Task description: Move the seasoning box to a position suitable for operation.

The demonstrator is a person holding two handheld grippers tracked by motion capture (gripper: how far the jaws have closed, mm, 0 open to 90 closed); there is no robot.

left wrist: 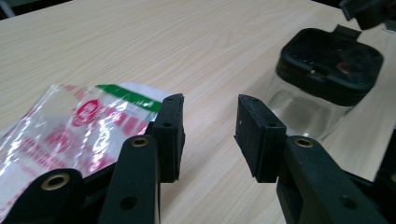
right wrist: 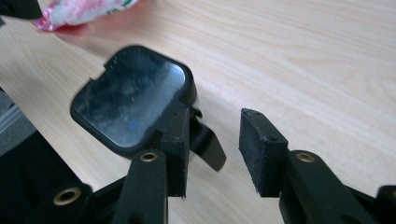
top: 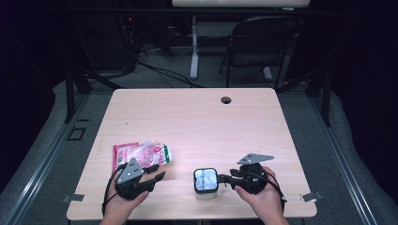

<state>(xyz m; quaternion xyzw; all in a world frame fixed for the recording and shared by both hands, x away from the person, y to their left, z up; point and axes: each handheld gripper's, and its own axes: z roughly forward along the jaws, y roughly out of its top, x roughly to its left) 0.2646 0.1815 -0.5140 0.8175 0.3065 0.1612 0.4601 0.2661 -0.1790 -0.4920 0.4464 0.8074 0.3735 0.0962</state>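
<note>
An approach to the clear square jar with a black hinged lid [top: 205, 182], set near the front edge of the pale wooden worktop [top: 197, 117], is judged to be in hand. The right tool [right wrist: 215, 149] is held level with jaws apart about the lid's tab [right wrist: 208, 145], so closing there is called for next. The left tool [left wrist: 209, 128], jaws also apart and empty, is held low just beside the crinkled red-and-white plastic packet [top: 141, 154].

packet [top: 141, 155] left on table [top: 197, 117] | jar [top: 205, 182] right of packet, near front edge
</note>
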